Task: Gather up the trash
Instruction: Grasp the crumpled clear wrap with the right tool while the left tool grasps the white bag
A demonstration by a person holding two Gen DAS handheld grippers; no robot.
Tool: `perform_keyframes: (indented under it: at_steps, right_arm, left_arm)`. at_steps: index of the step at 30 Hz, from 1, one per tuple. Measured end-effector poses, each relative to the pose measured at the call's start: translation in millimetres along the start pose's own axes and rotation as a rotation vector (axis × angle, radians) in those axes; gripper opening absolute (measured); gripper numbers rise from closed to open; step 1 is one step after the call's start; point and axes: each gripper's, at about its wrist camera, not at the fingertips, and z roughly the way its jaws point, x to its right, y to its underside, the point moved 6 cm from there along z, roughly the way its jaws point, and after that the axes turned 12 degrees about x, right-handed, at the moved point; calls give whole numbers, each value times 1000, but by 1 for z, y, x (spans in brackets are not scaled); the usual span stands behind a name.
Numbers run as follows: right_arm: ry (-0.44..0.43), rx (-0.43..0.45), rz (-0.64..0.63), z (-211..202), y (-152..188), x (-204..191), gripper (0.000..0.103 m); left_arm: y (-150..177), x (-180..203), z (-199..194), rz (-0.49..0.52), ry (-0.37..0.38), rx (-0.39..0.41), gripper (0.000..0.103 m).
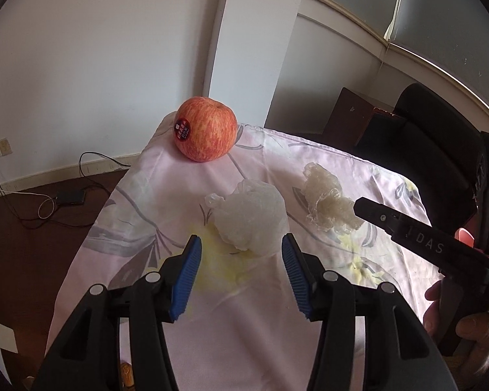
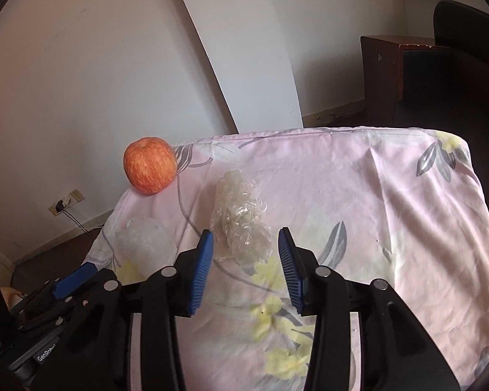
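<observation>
A crumpled white plastic wad [image 1: 251, 218] [image 2: 143, 238] lies on the pink flowered cloth [image 1: 166, 176] [image 2: 375, 195]. My left gripper [image 1: 242, 239] is open, and the wad's near end sits between its blue pads without being squeezed. A clear crinkled wrapper [image 1: 326, 198] [image 2: 241, 224] lies to the right of the wad. My right gripper [image 2: 246, 232] stands open around the wrapper's near end. One of its black fingers [image 1: 404, 228] reaches in from the right in the left wrist view. A red apple [image 1: 205, 130] [image 2: 150, 169] sits at the far left corner.
The cloth drops off at its left and far edges. A phone with cables [image 1: 70, 197] lies on the brown floor at the left. A brown cabinet [image 1: 352, 114] and a black chair [image 1: 440, 137] stand behind the table. A hand [image 1: 472, 325] holds the right gripper.
</observation>
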Motion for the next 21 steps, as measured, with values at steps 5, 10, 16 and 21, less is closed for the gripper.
perform_keyframes:
  at_steps: [5,10,16,21]
  right_arm:
    - [46,-35,-17,25,0,4,42]
    - [13,-41,-31,31,1,2,42]
    - [-40,-57,-10,26,5,0,19]
    - [-39,-29,22,6,4,7,17]
  left_arm:
    - [-3,2,11,-8,-14,-21,51]
    - [-1,4,23,-29,-20,-50,51]
    - [-1,13,32,-49,-18,-62,51]
    - [-4,16,40,-45,-32,-61,51]
